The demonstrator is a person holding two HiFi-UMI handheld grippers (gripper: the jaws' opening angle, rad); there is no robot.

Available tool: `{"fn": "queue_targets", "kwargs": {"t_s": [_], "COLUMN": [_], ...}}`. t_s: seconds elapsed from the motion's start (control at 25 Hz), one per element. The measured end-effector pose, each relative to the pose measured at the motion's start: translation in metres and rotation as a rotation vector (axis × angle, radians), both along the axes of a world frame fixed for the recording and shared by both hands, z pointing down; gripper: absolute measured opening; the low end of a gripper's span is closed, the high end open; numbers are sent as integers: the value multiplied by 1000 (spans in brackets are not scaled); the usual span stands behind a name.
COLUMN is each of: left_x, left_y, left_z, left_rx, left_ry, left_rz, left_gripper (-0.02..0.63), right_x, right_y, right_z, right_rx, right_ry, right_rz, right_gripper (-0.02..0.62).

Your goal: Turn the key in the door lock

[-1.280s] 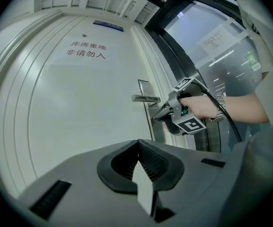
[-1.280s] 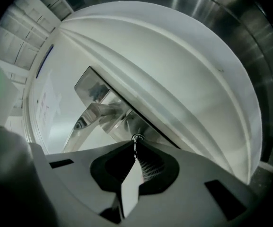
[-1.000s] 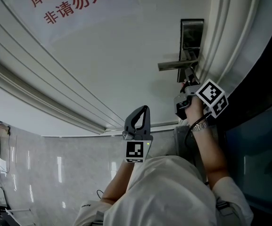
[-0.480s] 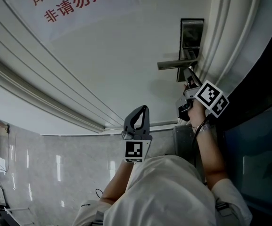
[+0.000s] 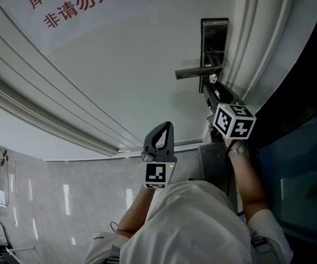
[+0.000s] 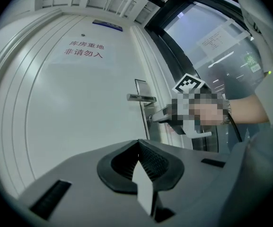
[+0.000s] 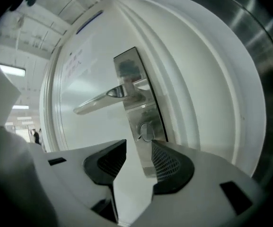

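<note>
Now: right tongs (image 7: 138,150) at tall brushed-steel lock plate (image 7: 129,67), jaws just opened wide, gripping nothing. Small round-headed silver key (image 7: 147,133) sits low in plate, under lever handle (image 7: 98,100), just ahead of jaw gap, pads off it. Left tongs (image 6: 137,148) well away from plate, closed, empty.

White short-sleeved top (image 5: 191,224), lower centre; silvery watch (image 5: 236,150), right wrist; grey left claw (image 5: 168,128), right claw (image 5: 209,84), each bearing black-white square-marker cube (image 5: 234,120).
</note>
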State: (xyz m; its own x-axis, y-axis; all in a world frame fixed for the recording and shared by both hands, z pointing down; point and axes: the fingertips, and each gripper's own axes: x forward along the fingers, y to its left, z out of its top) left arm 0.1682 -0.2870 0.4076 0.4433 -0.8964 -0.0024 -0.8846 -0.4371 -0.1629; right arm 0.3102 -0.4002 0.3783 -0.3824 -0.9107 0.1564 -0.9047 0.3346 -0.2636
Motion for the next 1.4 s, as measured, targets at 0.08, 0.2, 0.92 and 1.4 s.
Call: {"fn": "queue_targets", "kwargs": {"t_s": [0.08,0.2,0.92,1.4], "left_x": [4,8,5,5], "left_y": [0,0,5,5], "left_z": [0,0,0,3], "left_rx": [2,3,4,-8], "left_ry": [-1,0,-4,-9], "left_rz": [10,22,27,27], "left_gripper": [9,8,9,9], "right_x": [0,3,-4,-7], "right_y": [1,0,-12,-19], "right_z": [0,-1,-6,-2], "right_rx": [39,81,358,418], "right_ry": [164,372,1323,1549], "right_rz": [-7,-15,37,11], "right_gripper": [143,143,143,114]}}
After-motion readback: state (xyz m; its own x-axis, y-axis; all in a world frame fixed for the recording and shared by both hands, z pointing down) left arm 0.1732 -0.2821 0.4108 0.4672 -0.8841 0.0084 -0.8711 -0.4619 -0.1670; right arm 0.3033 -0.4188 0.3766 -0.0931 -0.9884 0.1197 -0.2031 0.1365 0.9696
